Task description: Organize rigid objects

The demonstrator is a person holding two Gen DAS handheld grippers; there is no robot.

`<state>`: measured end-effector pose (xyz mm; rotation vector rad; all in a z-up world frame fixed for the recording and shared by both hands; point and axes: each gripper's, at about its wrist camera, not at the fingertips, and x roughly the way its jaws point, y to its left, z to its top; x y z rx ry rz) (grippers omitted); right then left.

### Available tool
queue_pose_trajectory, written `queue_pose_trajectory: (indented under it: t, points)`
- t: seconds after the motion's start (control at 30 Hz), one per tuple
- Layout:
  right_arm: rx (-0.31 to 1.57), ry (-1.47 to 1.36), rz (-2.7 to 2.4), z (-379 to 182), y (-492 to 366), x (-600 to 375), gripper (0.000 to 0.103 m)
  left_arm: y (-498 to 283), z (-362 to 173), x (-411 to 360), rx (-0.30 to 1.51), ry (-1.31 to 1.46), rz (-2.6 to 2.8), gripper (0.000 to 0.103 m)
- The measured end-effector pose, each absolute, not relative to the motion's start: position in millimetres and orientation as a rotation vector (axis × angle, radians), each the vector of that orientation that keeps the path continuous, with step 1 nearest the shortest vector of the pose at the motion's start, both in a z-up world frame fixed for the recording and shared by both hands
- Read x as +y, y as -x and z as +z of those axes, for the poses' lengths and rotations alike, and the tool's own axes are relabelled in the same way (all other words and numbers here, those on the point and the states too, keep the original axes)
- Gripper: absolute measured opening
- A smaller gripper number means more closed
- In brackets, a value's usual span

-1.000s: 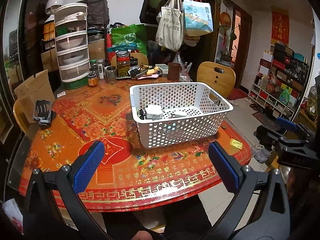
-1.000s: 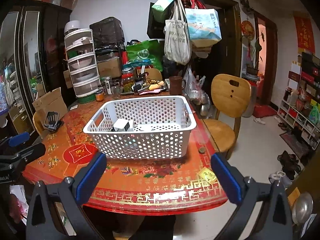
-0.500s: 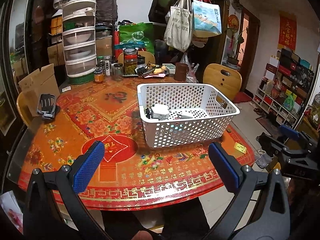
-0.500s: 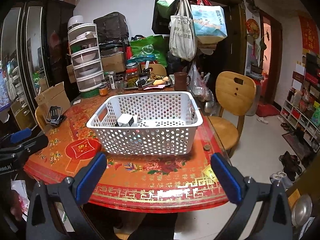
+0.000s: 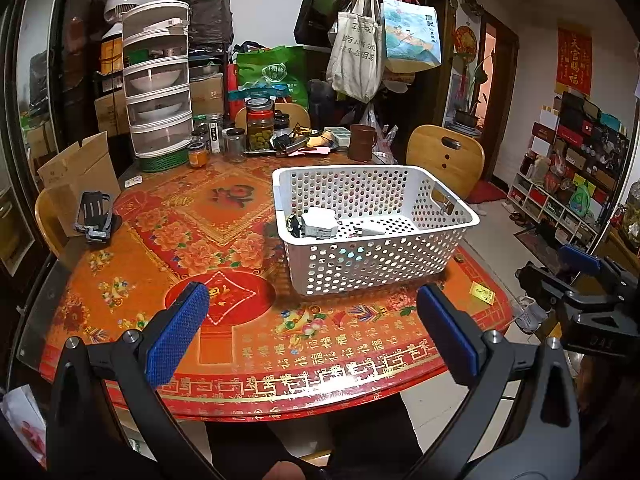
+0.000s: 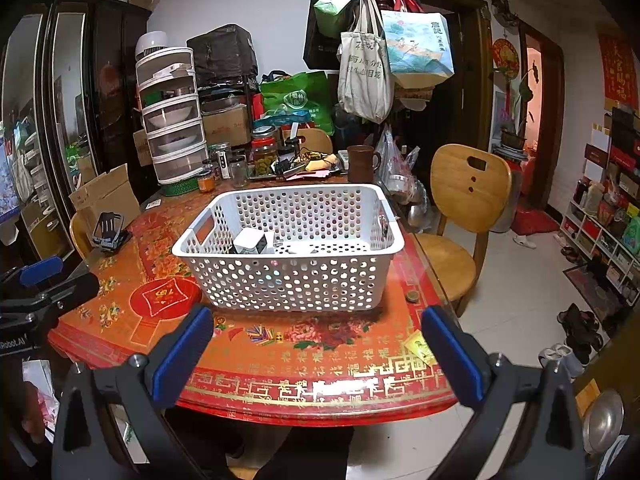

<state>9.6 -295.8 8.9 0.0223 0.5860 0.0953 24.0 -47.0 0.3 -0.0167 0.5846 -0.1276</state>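
A white perforated basket (image 5: 372, 264) stands on the red patterned round table (image 5: 224, 264); it also shows in the right wrist view (image 6: 288, 280). Inside it lie a white boxy object (image 5: 318, 222) and some small flat items. A black phone stand (image 5: 93, 216) sits at the table's left edge. My left gripper (image 5: 312, 334) is open and empty, held back above the table's near edge. My right gripper (image 6: 316, 354) is open and empty, also above the near edge, right of the left one.
Jars, a brown mug (image 5: 362, 142), a stacked food cover tower (image 5: 158, 92) and clutter fill the table's far side. A cardboard box (image 5: 76, 176) stands at left. A wooden chair (image 6: 464, 208) stands at right. A small yellow card (image 5: 483, 293) and a coin (image 6: 412, 297) lie near the basket.
Both grippers have drawn back and risen slightly, so the table and basket sit a little farther off. Both stay open and empty. Nothing on the table has moved.
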Motion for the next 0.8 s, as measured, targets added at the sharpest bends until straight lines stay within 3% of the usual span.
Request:
queue_pose_trajectory:
  t: [0.8]
  points:
    - [0.582, -0.023, 0.100, 10.0, -8.9, -295.4, 0.103, -23.2, 0.0, -47.2, 0.581, 0.014, -0.132, 0.102]
